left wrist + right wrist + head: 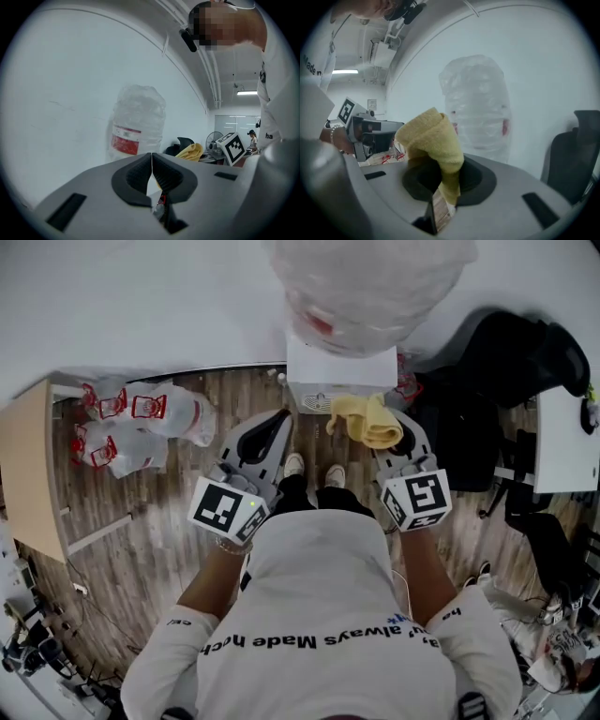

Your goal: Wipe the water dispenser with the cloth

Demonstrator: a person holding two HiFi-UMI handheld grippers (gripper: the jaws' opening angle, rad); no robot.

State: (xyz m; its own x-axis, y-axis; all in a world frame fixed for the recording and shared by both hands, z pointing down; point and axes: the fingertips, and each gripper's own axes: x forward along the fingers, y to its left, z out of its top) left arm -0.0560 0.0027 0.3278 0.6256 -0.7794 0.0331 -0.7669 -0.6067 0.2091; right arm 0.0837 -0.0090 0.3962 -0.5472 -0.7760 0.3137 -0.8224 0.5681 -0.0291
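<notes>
The white water dispenser [339, 371] stands against the wall straight ahead, topped by a plastic-wrapped water bottle [367, 282] with a red label; the bottle [138, 126] also shows in the left gripper view and, as a pale bottle [477, 112], in the right gripper view. My right gripper [392, 442] is shut on a folded yellow cloth [366, 420], which bulges out of the jaws [436, 140] just in front of the dispenser. My left gripper [270, 432] is shut with nothing in it, left of the dispenser's front. The cloth [191, 151] is visible from the left too.
Spare wrapped water bottles [141, 423] with red handles lie on the wooden floor at left, beside a beige cabinet [28, 465]. A black office chair [511, 357] and a white desk [562, 442] stand at right. My own feet [314, 470] are close to the dispenser's base.
</notes>
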